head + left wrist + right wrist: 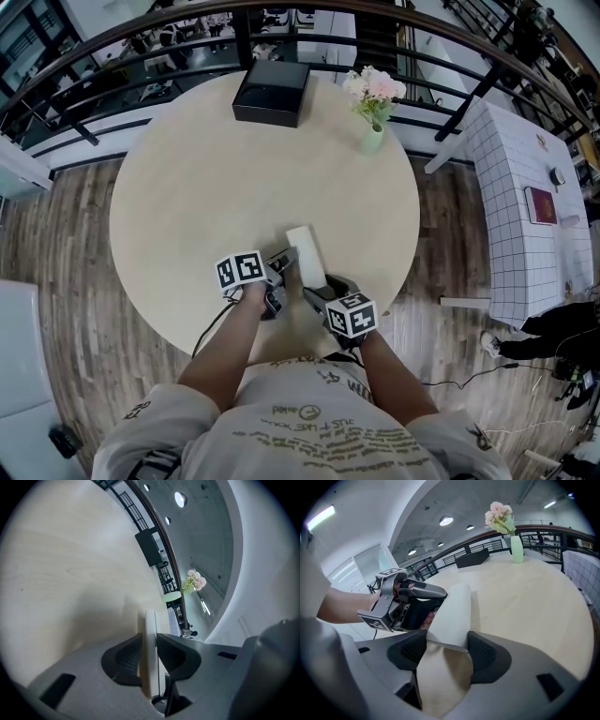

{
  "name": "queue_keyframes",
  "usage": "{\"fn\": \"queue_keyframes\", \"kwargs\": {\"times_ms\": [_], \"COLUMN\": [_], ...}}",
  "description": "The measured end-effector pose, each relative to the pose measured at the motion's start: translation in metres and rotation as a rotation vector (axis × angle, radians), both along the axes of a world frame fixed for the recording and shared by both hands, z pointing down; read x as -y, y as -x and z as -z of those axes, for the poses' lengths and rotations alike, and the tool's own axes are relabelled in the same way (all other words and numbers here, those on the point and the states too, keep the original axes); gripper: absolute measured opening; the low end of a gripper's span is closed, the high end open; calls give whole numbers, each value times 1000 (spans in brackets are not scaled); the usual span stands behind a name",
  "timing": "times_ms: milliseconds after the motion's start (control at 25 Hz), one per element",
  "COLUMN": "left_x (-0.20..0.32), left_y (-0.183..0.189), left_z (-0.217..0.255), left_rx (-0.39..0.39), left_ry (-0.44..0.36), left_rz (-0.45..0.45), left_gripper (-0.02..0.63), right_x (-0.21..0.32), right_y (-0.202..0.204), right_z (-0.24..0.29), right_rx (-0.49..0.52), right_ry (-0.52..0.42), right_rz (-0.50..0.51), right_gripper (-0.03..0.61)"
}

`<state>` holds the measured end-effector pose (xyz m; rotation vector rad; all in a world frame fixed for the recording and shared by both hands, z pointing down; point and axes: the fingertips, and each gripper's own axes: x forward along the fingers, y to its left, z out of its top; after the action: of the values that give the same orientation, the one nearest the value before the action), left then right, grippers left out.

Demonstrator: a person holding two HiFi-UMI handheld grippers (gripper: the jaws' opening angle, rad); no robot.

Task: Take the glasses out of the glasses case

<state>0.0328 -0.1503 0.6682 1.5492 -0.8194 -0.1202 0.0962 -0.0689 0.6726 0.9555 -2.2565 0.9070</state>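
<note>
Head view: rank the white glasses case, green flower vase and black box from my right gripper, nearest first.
From the right gripper:
1. The white oblong glasses case, gripped between its jaws.
2. The pale green vase of pink flowers, at the table's far right.
3. The black rectangular box, far edge, left of the vase.

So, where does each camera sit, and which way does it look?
Head view: on the head, facing down at the table; shows forearms, left gripper, right gripper.
Left gripper view: on that gripper, facing along jaws shut on the glasses case toward the black box; no body.
Right gripper view: on that gripper, facing over the case; shows the left hand.
All share the case.
</note>
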Motion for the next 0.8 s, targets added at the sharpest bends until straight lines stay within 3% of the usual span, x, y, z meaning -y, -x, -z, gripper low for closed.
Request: {"fn": "queue_keyframes", "kwargs": {"times_ms": [240, 800], "left_x": [-1, 2], "left_y": [-1, -3], "left_z": [-2, -1], "left_rx": [-132, -217], "left_ry": [21, -4], "left_rz": [47, 58], "left_gripper": [92, 71], "right_x": [-1, 0], "right_y": [1, 0], "right_z": [1, 2], "right_rx": [20, 51], "right_ry": [19, 41], "right_rz": [-12, -17], "right_gripper": [285, 284]}}
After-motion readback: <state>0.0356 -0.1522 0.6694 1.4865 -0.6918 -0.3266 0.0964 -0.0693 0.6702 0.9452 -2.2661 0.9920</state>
